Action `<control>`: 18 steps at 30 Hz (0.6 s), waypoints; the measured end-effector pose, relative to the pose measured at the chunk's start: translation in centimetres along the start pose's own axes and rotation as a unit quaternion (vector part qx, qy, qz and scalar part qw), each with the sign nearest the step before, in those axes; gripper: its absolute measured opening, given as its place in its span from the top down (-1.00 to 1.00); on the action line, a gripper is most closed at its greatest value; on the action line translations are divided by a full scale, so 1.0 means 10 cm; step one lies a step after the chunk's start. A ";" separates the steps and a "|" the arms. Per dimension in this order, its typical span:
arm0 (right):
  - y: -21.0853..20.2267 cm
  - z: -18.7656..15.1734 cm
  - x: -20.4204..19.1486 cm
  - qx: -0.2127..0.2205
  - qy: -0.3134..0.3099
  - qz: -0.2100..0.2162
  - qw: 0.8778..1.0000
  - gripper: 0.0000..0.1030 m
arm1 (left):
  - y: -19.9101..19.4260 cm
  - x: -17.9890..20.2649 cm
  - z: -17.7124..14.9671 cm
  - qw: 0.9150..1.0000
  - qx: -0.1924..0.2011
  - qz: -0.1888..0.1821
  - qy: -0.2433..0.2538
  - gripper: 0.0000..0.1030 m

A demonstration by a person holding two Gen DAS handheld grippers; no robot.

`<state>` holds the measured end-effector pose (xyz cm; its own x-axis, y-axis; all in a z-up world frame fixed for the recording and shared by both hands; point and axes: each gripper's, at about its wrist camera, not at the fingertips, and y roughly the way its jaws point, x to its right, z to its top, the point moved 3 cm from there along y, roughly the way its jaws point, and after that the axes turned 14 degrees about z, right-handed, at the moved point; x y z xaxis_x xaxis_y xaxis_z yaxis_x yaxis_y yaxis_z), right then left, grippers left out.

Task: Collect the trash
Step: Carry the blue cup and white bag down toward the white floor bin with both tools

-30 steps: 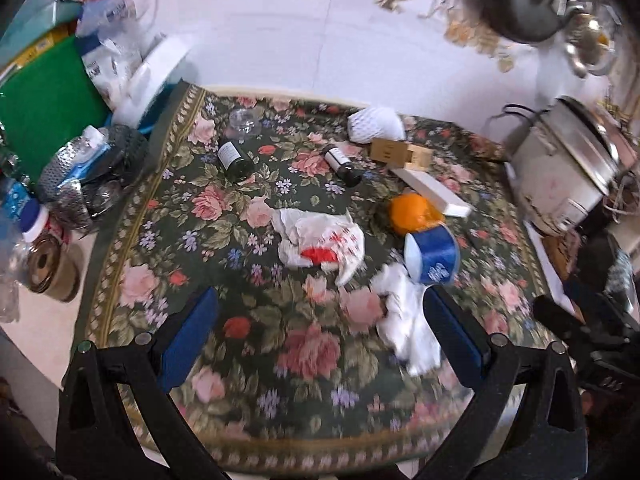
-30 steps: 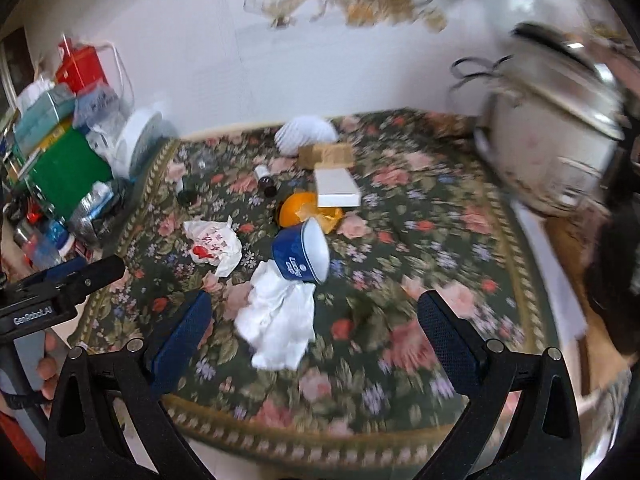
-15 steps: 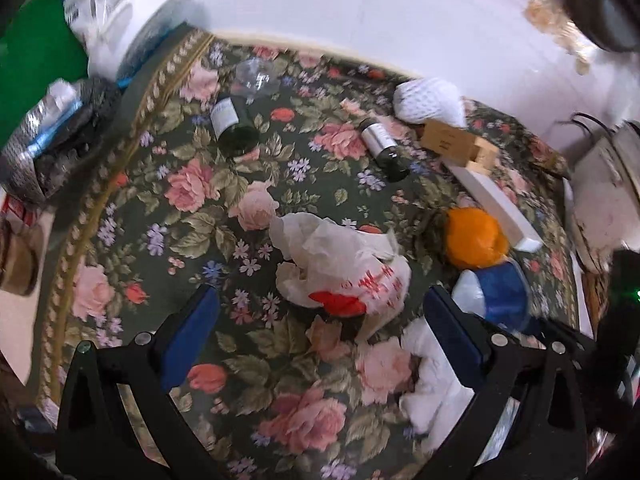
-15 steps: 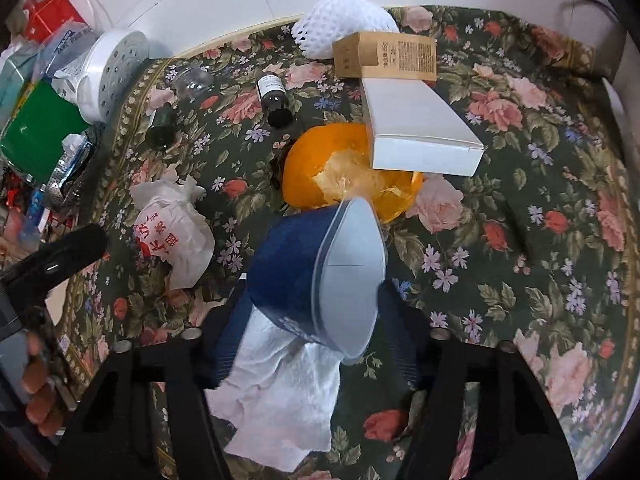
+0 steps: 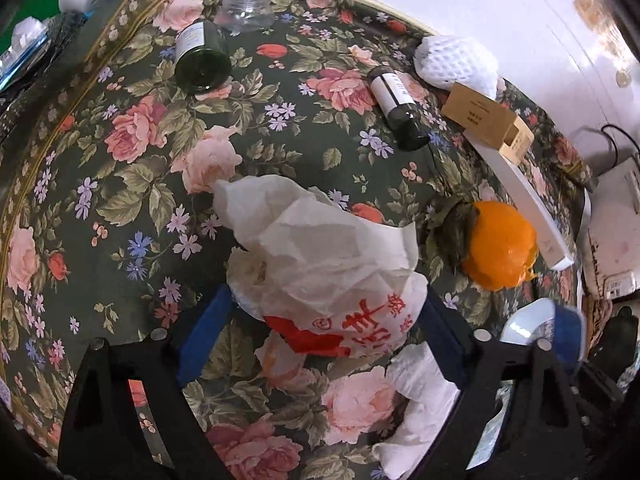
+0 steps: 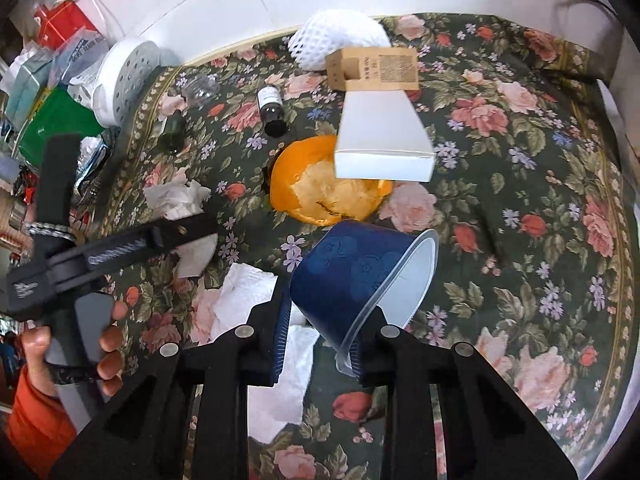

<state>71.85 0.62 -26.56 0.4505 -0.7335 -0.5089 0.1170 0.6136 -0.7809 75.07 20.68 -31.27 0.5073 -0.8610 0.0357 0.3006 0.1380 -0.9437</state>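
Fingers of your left tool (image 5: 324,320) are closing around the crumpled white bag (image 5: 320,264), which is lying mid-worktop (image 5: 132,168); the pads are flanking it, not clearly pressing yet. Through the right wrist camera, your right tool (image 6: 320,340) is closing on the tipped blue cup (image 6: 360,276), pinching its wall near the front edge, beside the white tissue (image 6: 248,292).

on the floral cloth (image 5: 132,184) there are two dark bottles (image 5: 202,58) (image 5: 396,108) and one clear jar (image 5: 248,10) toward the top of the left wrist frame, two boxes (image 6: 372,69) (image 6: 382,138), one orange peel (image 6: 320,184), one blue cup (image 6: 360,276), one printed bag (image 5: 332,276), one white foam net (image 6: 338,38).
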 end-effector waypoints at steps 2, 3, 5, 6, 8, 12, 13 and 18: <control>-0.05 -0.02 -0.02 0.005 -0.001 -0.004 1.000 0.55 | -0.05 -0.02 -0.01 1.000 0.013 0.002 0.002 -0.63; -0.08 -0.03 -0.02 0.007 -0.001 -0.005 1.000 0.55 | -0.08 -0.03 -0.03 1.000 0.020 0.002 0.005 -0.57; -0.13 -0.05 -0.04 0.012 0.000 -0.007 1.000 0.55 | -0.13 -0.05 -0.05 1.000 0.026 -0.003 0.010 -0.53; -0.16 -0.07 -0.05 0.016 0.000 -0.010 1.000 0.55 | -0.18 -0.07 -0.07 0.999 0.031 -0.006 0.012 -0.51; -0.20 -0.09 -0.09 0.023 0.001 -0.013 1.000 0.55 | -0.25 -0.12 -0.11 0.999 0.036 -0.010 0.016 -0.50; -0.32 -0.18 -0.22 0.040 0.007 -0.017 0.999 0.55 | -0.47 -0.26 -0.26 0.998 0.048 -0.025 0.026 -0.49; -0.35 -0.20 -0.25 0.044 0.007 -0.019 0.999 0.55 | -0.53 -0.30 -0.29 0.998 0.052 -0.028 0.029 -0.49; -0.56 -0.38 -0.53 0.082 0.005 -0.037 0.996 0.55 | -0.97 -0.53 -0.51 0.993 0.088 -0.040 0.070 -0.49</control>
<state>65.42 -0.01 -20.88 0.4263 -0.7806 -0.4570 0.2926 0.5971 -0.7469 65.35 21.45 -24.02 0.3630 -0.9304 0.0502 0.4786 0.1400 -0.8668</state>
